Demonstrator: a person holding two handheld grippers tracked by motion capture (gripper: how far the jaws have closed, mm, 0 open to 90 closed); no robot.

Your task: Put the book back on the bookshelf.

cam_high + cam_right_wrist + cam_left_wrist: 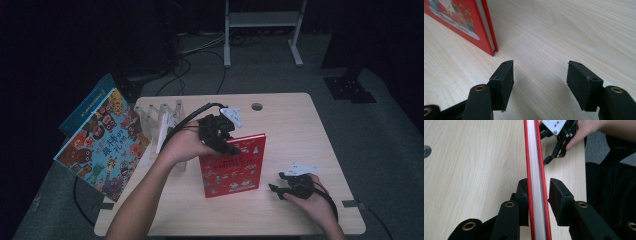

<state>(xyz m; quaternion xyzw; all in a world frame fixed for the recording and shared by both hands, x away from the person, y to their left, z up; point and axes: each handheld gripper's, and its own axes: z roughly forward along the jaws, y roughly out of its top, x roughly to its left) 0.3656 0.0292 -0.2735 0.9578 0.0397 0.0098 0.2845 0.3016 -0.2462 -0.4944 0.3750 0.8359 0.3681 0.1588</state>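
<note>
Red book (231, 170) is stood on edge near the middle of the table (290, 125), cover turned toward the person. Its top edge is straddled by the left gripper (226, 145); in the left gripper view one jaw is seen against the cover, the other just clear, so a firm clamp cannot be confirmed. The right gripper (278, 186) is held low beside the book, jaws spread wide, nothing between them.
</note>
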